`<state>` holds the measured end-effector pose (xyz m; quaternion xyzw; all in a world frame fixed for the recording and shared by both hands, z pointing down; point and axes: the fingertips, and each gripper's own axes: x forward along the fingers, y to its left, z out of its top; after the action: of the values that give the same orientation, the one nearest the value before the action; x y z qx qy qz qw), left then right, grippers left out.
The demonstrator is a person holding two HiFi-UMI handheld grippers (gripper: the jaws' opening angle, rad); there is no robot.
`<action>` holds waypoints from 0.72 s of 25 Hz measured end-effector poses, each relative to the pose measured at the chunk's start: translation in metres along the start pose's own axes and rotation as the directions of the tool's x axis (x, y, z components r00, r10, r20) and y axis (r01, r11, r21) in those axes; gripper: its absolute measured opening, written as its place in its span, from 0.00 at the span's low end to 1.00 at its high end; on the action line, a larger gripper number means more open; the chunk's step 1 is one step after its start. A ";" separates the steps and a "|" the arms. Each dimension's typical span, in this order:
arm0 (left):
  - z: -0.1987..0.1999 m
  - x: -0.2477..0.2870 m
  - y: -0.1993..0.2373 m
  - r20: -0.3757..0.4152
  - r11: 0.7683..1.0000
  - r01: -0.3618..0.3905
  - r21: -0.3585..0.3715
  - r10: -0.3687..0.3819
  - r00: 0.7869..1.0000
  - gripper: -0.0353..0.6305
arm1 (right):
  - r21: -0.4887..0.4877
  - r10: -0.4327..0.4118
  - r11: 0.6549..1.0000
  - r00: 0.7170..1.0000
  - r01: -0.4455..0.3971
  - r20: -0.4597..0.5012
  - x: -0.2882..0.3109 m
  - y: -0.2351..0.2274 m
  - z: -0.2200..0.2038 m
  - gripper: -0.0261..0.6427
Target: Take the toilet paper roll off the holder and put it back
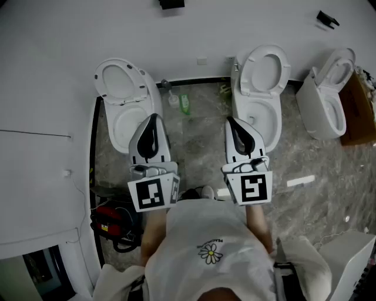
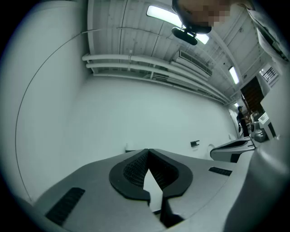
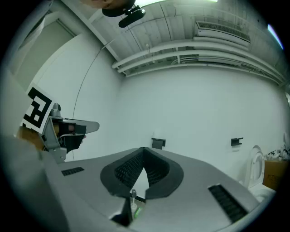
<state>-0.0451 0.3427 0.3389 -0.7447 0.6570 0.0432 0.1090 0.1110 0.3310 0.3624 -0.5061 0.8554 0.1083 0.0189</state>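
No toilet paper roll shows in any view. Two small black wall holders hang on the white wall, one (image 1: 171,3) above the gap between the toilets and another (image 1: 327,19) further right. In the right gripper view the nearer holder (image 3: 158,143) sits just beyond my jaw tips, and the other holder (image 3: 236,141) is off to the right. My left gripper (image 1: 154,117) and right gripper (image 1: 229,120) are held side by side, pointing at the wall. Both are shut with nothing between the pads. The left gripper (image 2: 148,150) faces bare wall, with one holder (image 2: 195,143) to its right.
Three white toilets stand along the wall: left (image 1: 126,94), middle (image 1: 261,88), right (image 1: 329,100). A green bottle (image 1: 184,103) and a small clear bottle (image 1: 173,99) stand on the grey stone floor between them. A red device (image 1: 108,218) lies at lower left, a cardboard box (image 1: 359,111) at far right.
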 end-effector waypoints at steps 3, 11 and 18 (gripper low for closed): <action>0.003 0.000 0.001 0.005 1.000 -0.005 0.005 0.005 1.000 0.08 | 0.001 0.000 1.000 1.000 0.000 0.000 -0.001 -0.001 0.001 0.05; 0.001 -0.001 0.005 0.000 1.000 -0.019 0.005 0.019 1.000 0.08 | 0.014 0.029 0.999 1.000 -0.028 -0.007 0.001 0.003 -0.002 0.05; -0.001 -0.001 0.010 0.002 0.999 -0.037 -0.002 0.037 0.999 0.08 | -0.017 0.050 0.999 0.998 -0.051 -0.027 0.005 0.009 -0.006 0.05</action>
<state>-0.0555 0.3425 0.3395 -0.7327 0.6703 0.0466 0.1082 0.1009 0.3297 0.3691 -0.4858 0.8672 0.1094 0.0002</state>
